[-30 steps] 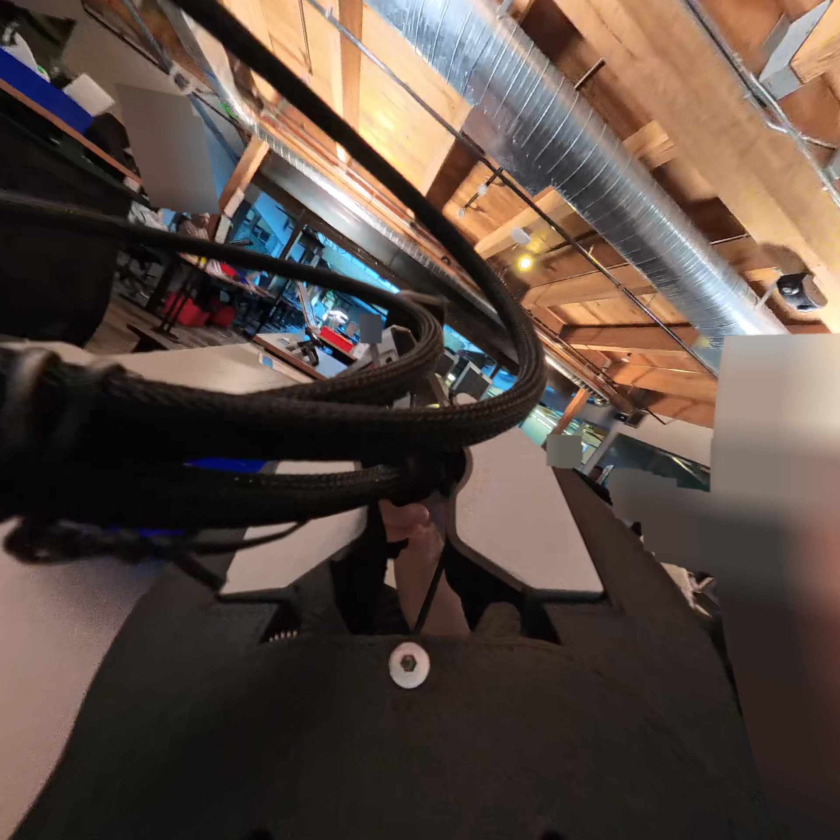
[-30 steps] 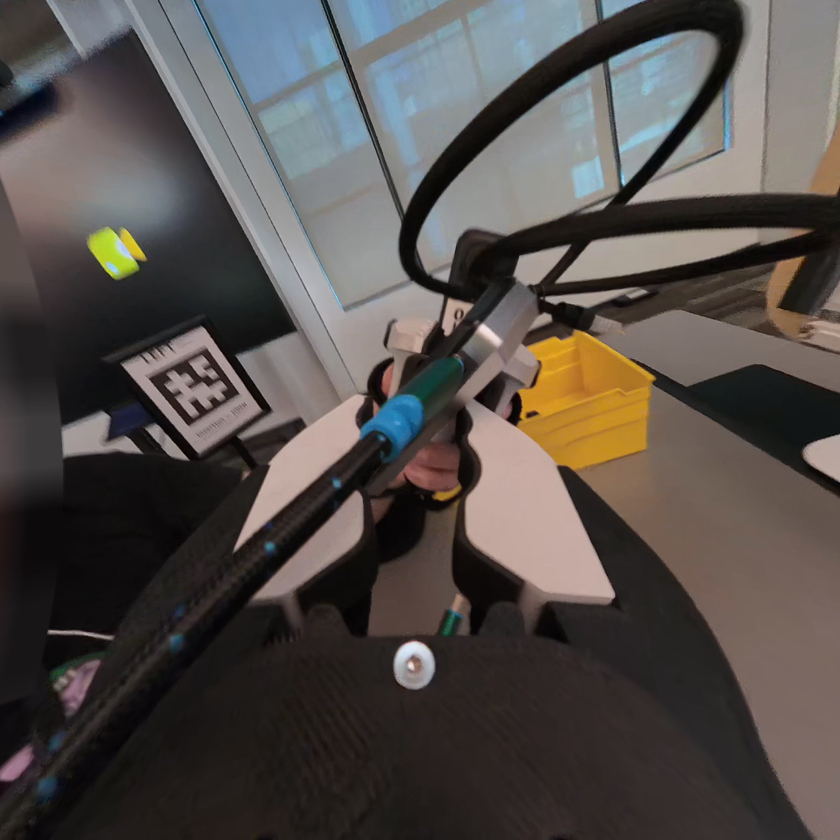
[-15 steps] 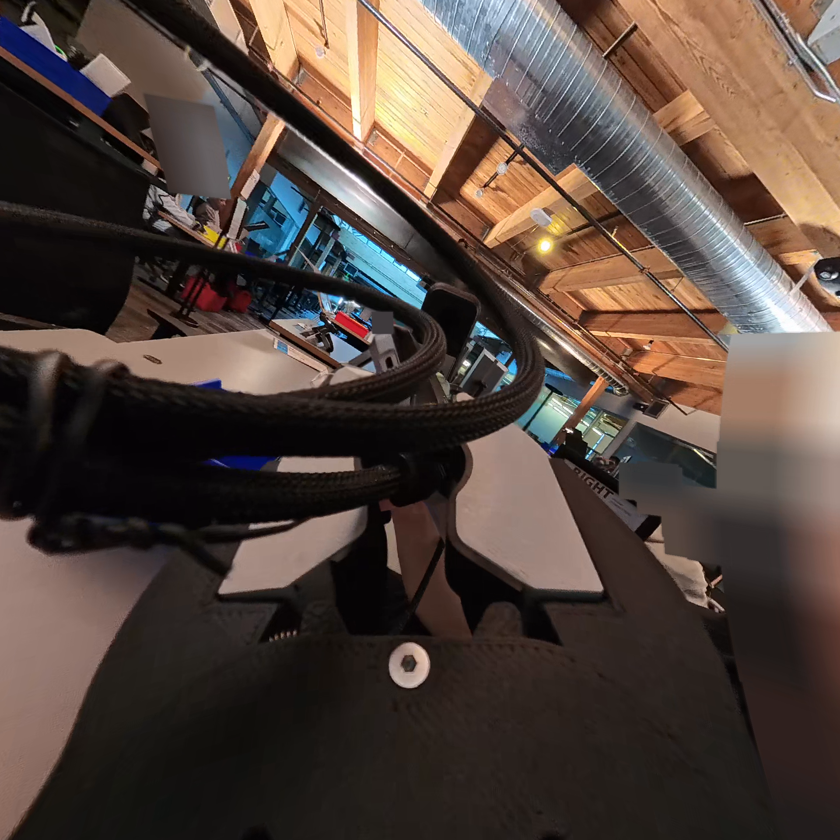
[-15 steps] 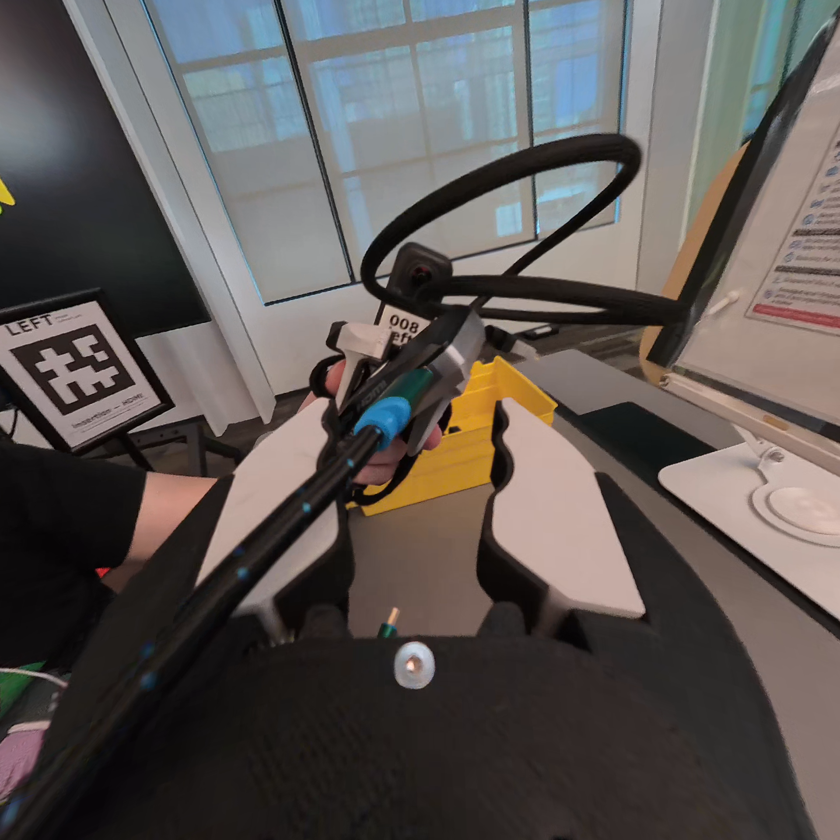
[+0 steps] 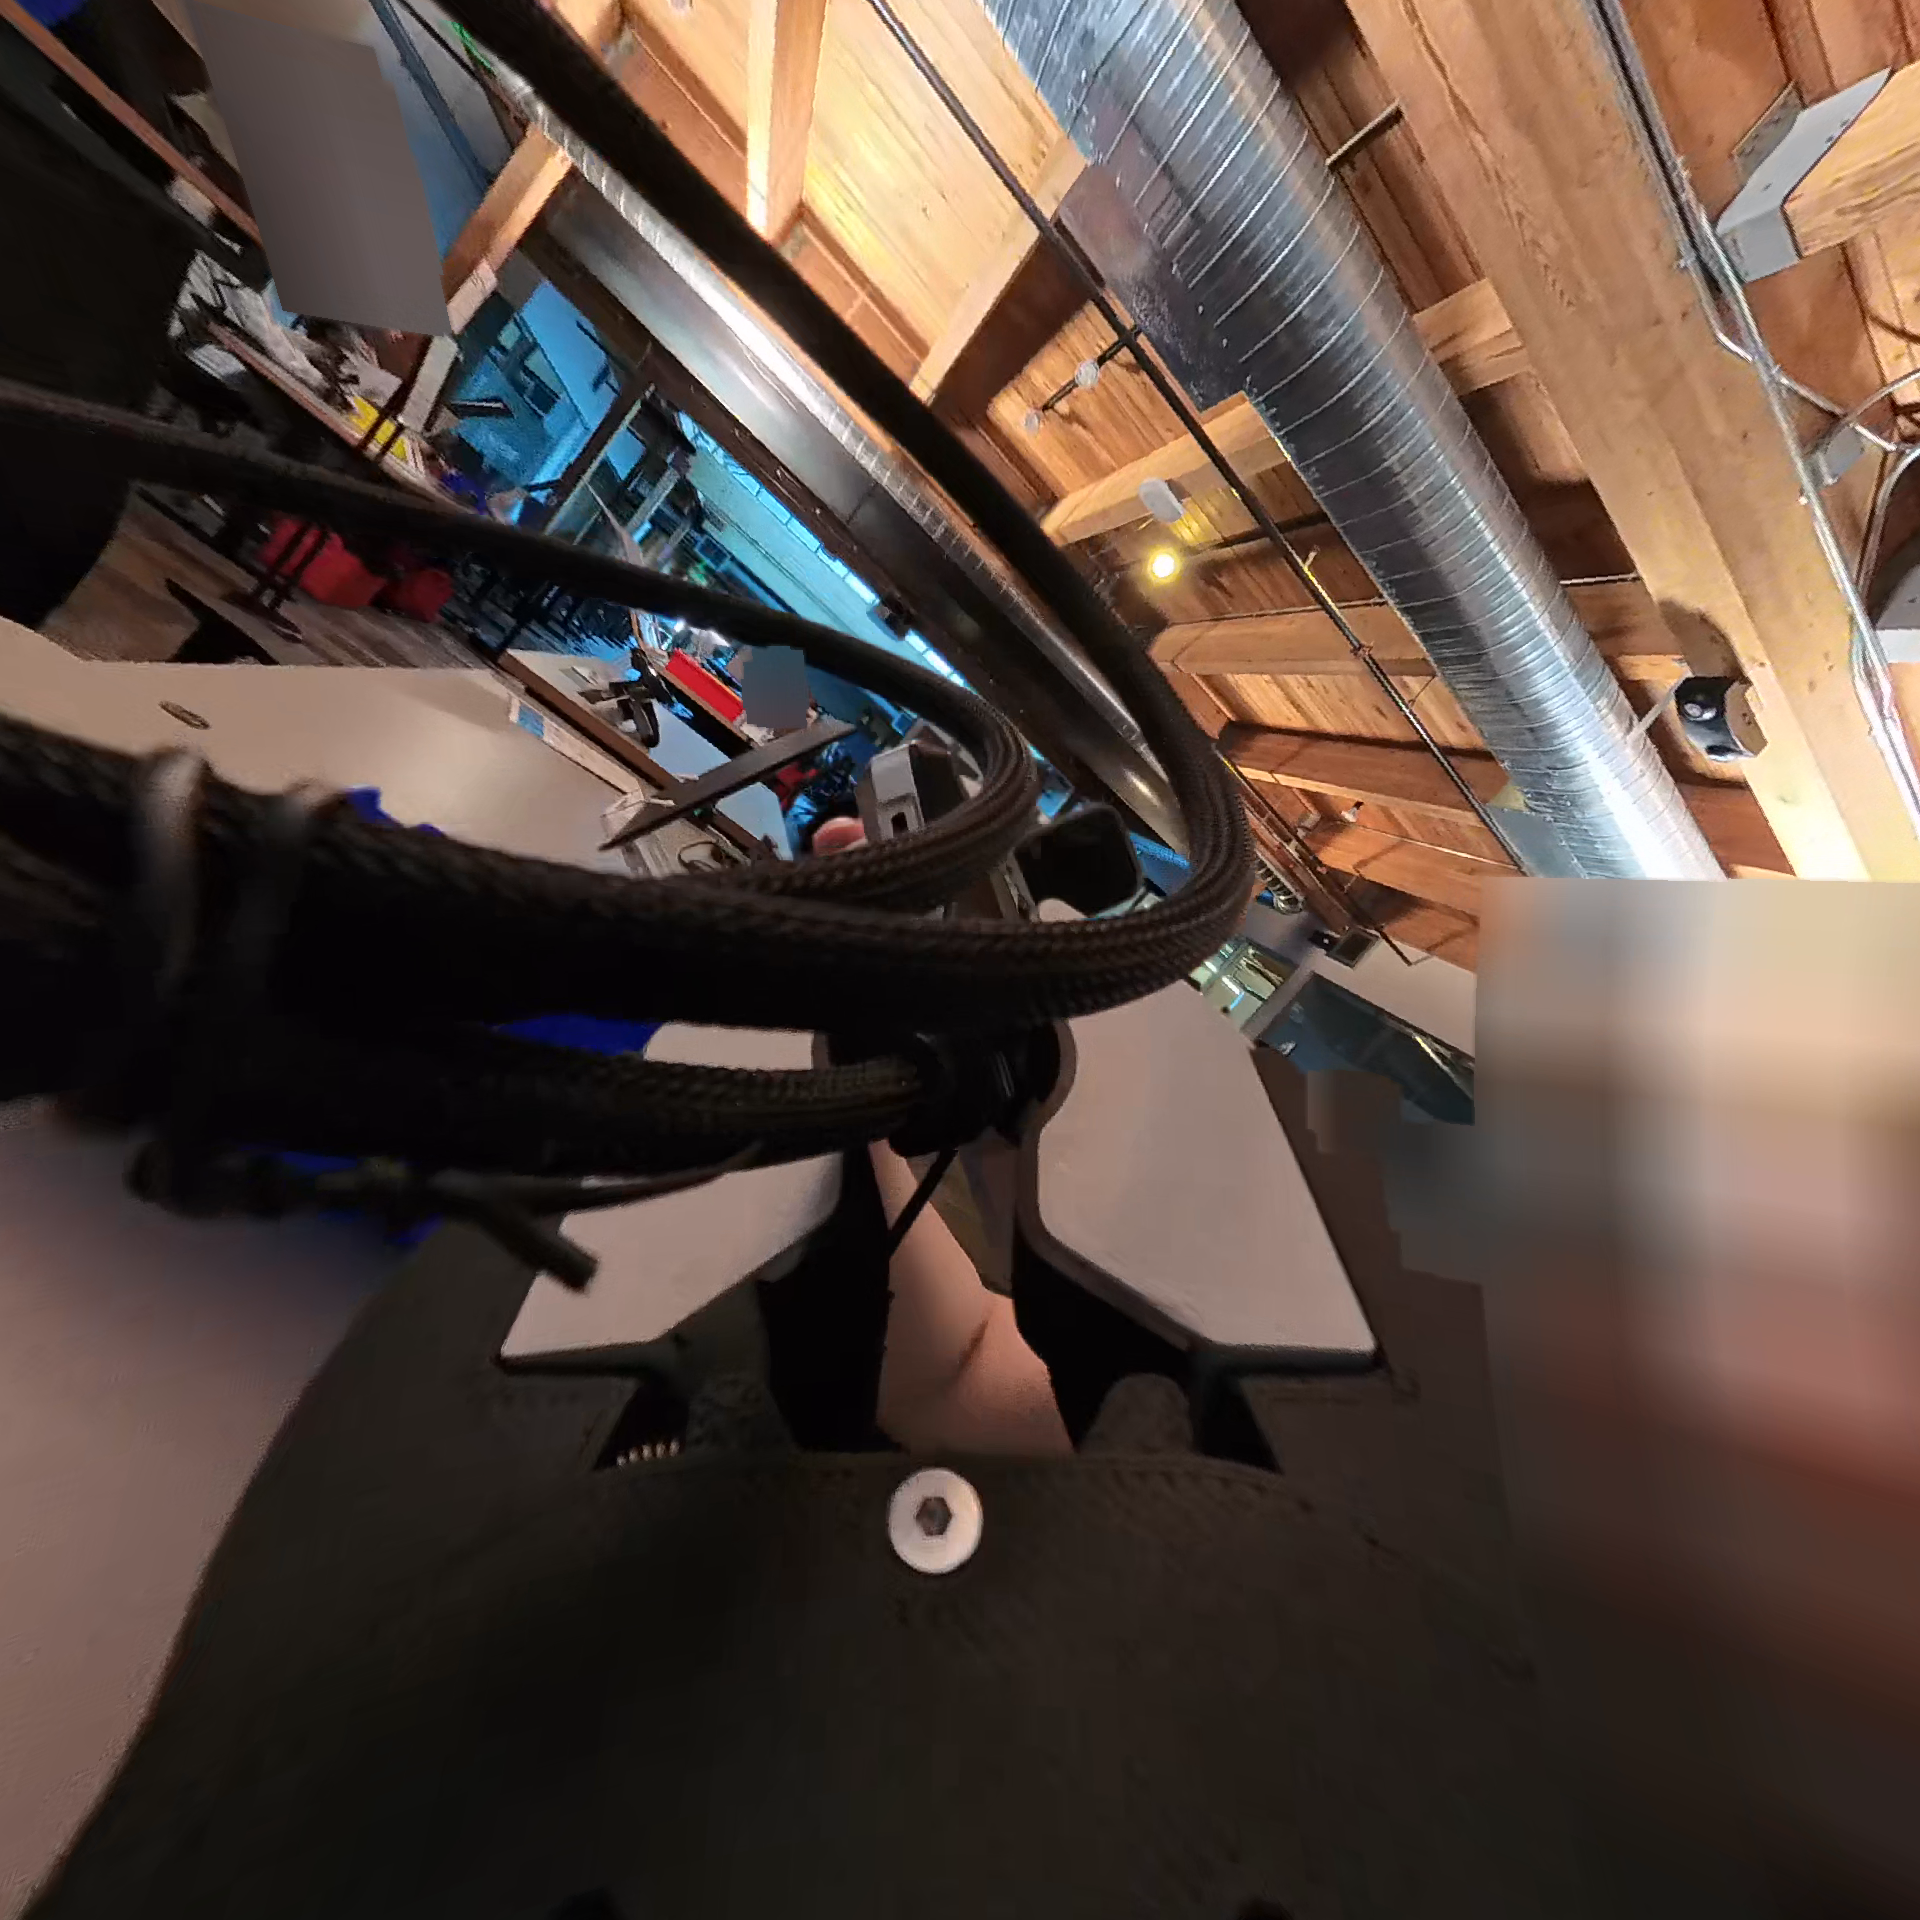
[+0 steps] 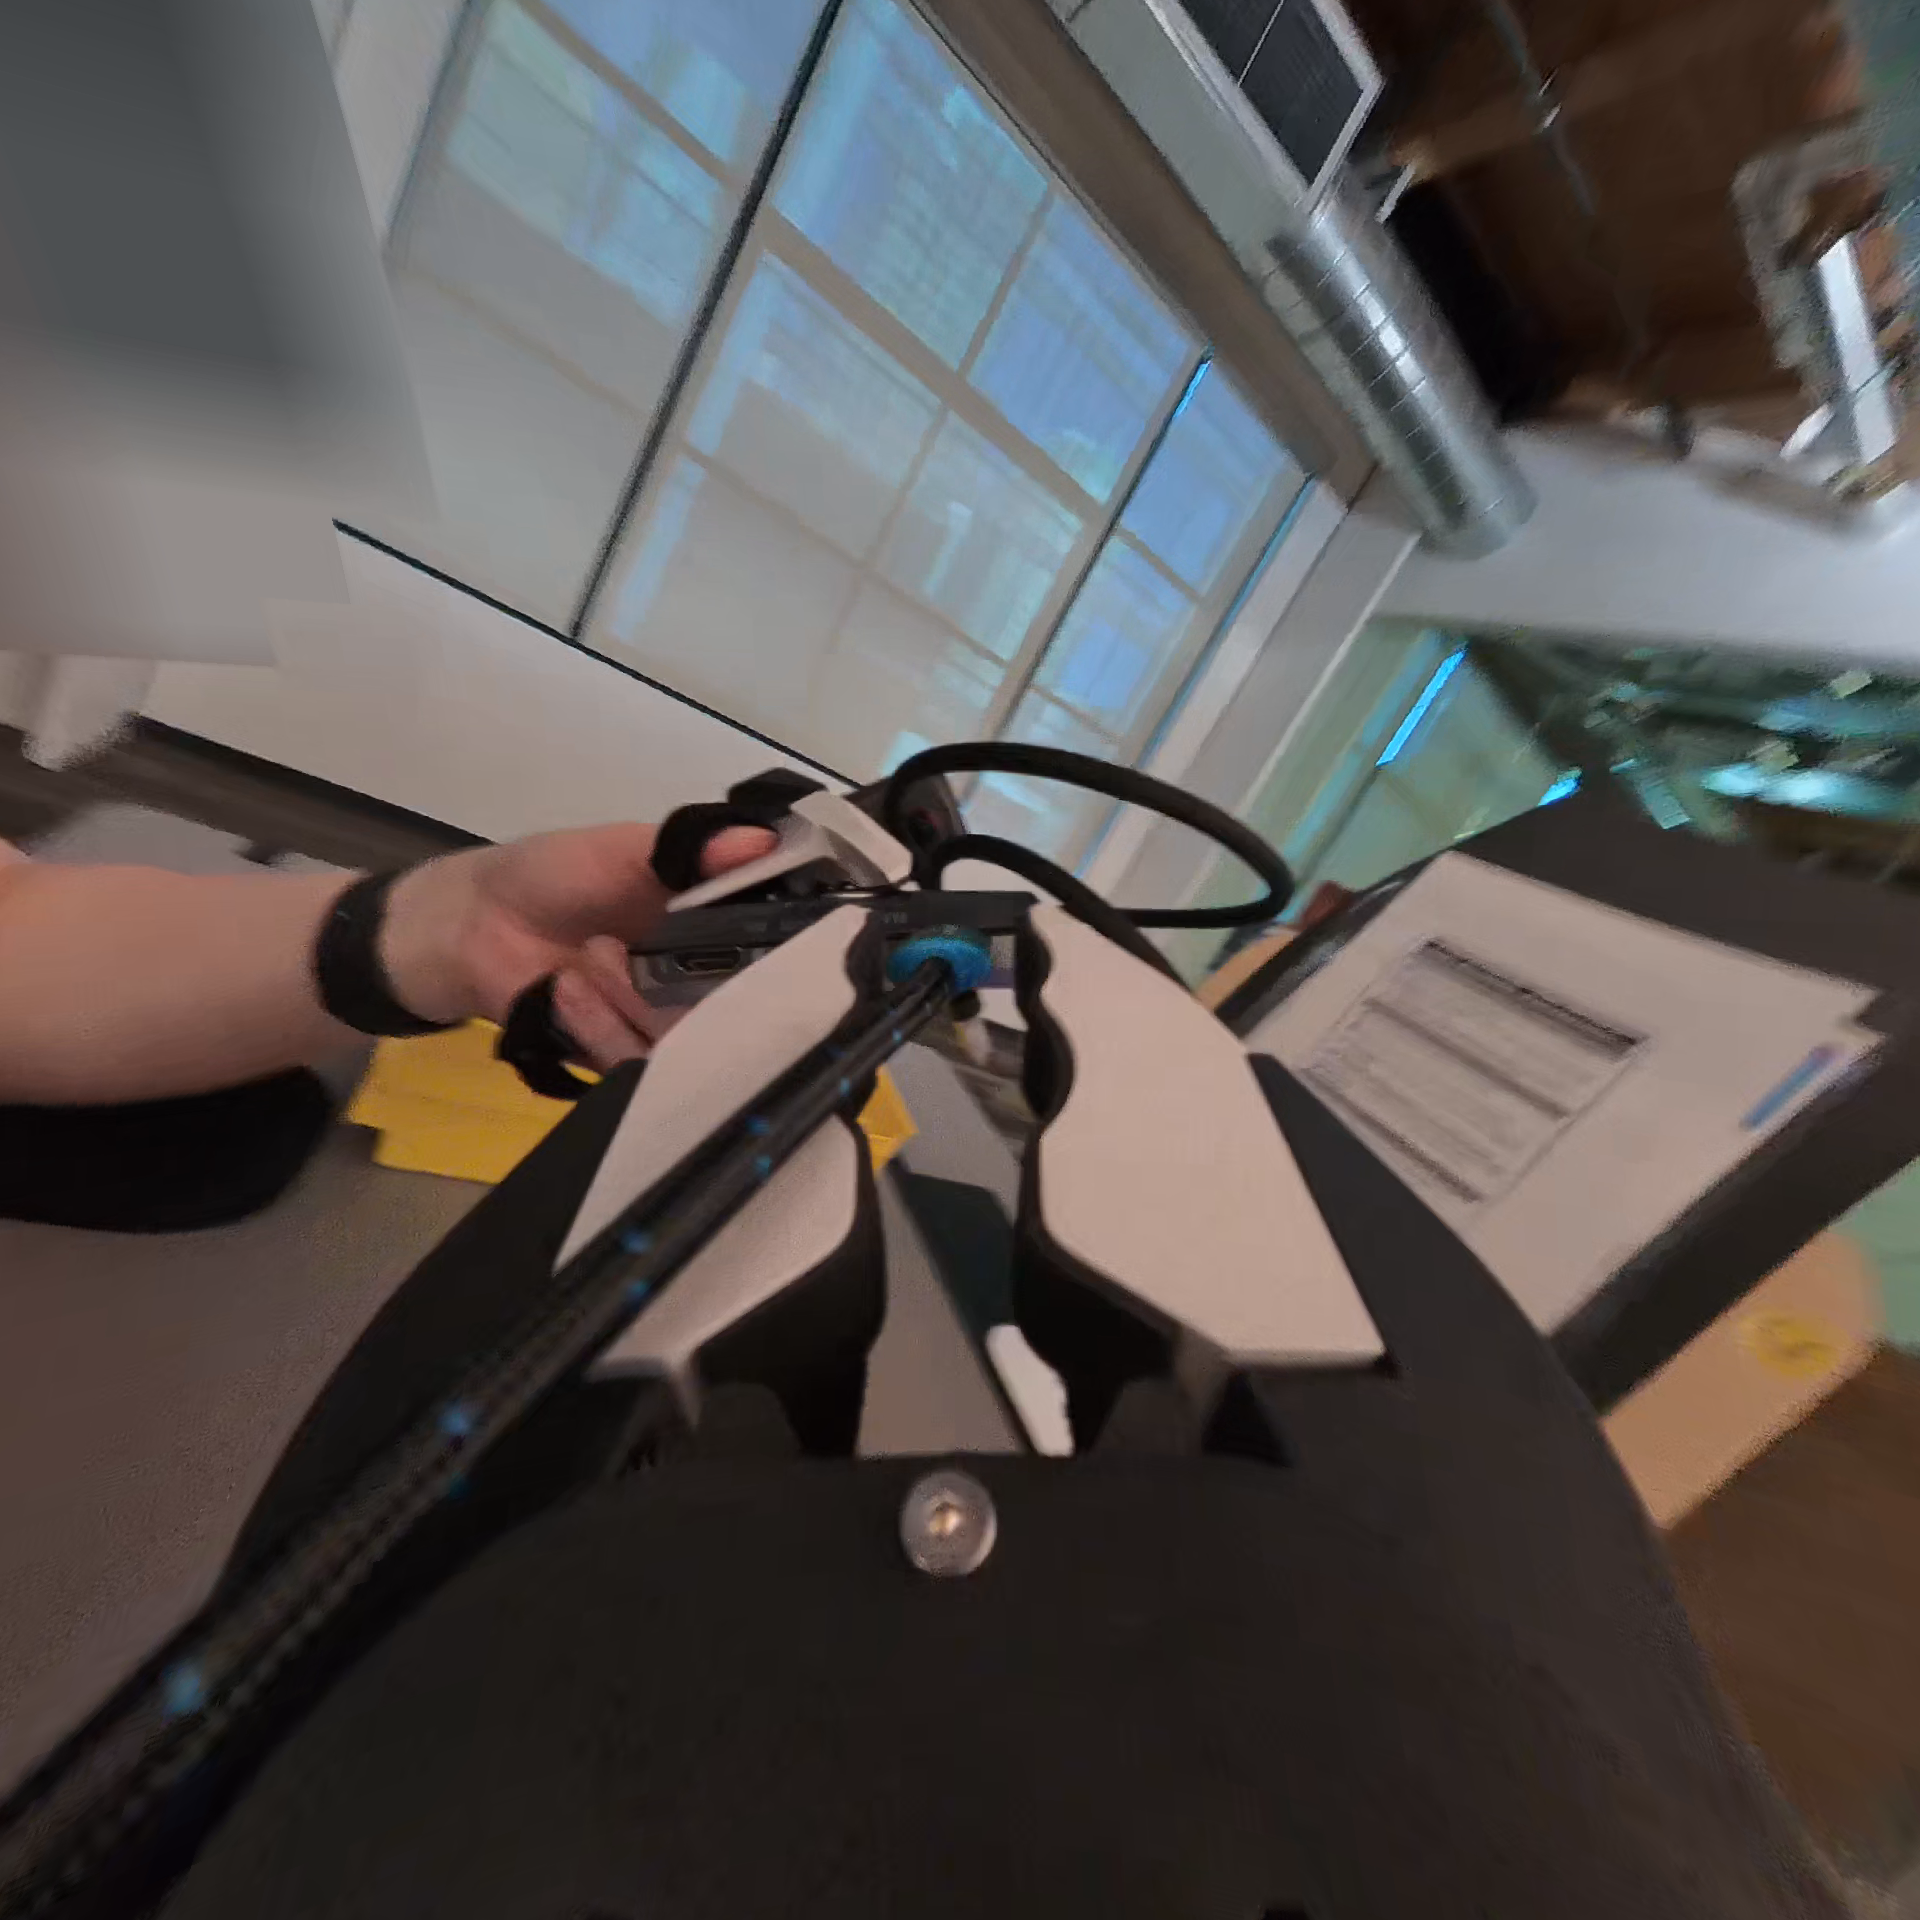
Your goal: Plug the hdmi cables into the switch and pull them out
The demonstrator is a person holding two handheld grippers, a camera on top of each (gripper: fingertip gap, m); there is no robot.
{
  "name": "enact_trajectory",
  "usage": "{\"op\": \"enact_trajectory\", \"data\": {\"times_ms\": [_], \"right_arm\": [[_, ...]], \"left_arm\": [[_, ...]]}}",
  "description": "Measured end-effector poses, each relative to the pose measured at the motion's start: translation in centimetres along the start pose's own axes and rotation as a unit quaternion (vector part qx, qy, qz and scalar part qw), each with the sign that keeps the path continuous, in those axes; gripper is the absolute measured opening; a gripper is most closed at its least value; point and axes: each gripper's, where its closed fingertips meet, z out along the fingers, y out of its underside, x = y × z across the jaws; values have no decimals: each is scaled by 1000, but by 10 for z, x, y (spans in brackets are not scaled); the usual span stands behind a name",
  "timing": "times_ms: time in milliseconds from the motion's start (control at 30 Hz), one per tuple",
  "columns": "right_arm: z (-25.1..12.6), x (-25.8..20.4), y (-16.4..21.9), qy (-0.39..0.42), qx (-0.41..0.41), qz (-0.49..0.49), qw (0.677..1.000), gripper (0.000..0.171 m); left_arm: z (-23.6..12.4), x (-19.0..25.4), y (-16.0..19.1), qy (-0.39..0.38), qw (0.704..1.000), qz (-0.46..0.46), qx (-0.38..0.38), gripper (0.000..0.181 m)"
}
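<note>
In the right wrist view a person's hand holds my left gripper [image 6: 821, 894], which is shut on a flat dark grey HDMI switch [image 6: 727, 951] raised above the table. One port on its near face shows open. A black cable with blue flecks [image 6: 644, 1236] runs up over my right gripper's left finger to a blue-collared plug [image 6: 935, 956] seated in the switch. My right gripper [image 6: 940, 951] is closed around that plug. In the left wrist view my left gripper [image 5: 940, 1070] points at the ceiling, with thick black braided cables [image 5: 727, 935] looped across it.
A yellow bin [image 6: 436, 1112] sits on the grey table [image 6: 208, 1351] under the switch. A white panel in a dark frame [image 6: 1507, 1091] stands to the right, with a cardboard box [image 6: 1745, 1382] beyond it. A person's forearm [image 6: 156, 966] reaches in from the left.
My right gripper was open half a second ago and has closed around the blue-collared plug, coming in line with the cable. Both views have tilted further upward.
</note>
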Motion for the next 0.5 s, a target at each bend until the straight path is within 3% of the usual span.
{"op": "enact_trajectory", "data": {"times_ms": [67, 233, 500], "right_arm": [[-1, -1, 0, 18, -20, -55, 998, 12], [1, 1, 1, 21, -61, -48, 997, 20], [0, -1, 3, 2, -82, -22, 996, 19]], "left_arm": [[1, 0, 1, 1, 1000, 0, 1, 23], [0, 0, -1, 5, 1000, -1, 5, 23], [0, 1, 0, 5, 1000, 1, 1, 24]]}}
